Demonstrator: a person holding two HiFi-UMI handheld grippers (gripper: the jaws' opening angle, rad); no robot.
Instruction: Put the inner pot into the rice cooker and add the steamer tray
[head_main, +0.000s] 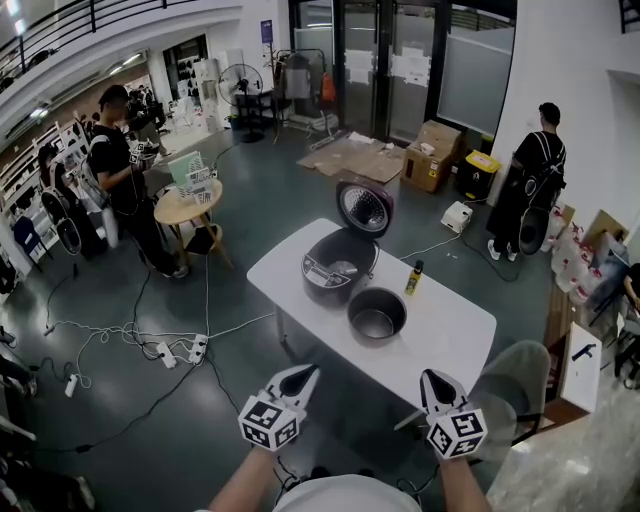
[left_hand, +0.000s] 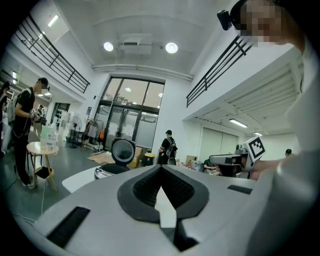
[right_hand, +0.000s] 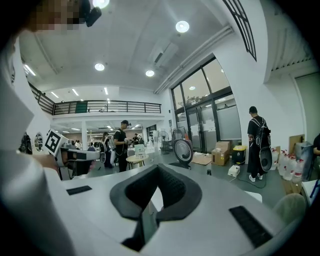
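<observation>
Light falls evenly from overhead here: round ceiling lamps (left_hand: 171, 47) burn white with blown-out cores, and the tall glass front (right_hand: 210, 112) looks pale. Shadows are soft and faint. The white worktop (head_main: 455, 330) is almost washed out, while the grey floor (head_main: 250, 200) carries a dull sheen. The head view bends the walls and darkens toward its corners. Both gripper views sit inside a round black border, with railings curving near the rim. Up close, the left tongs (left_hand: 161, 169) and the right tongs (right_hand: 157, 169) look soft, and the far room is crisper.
</observation>
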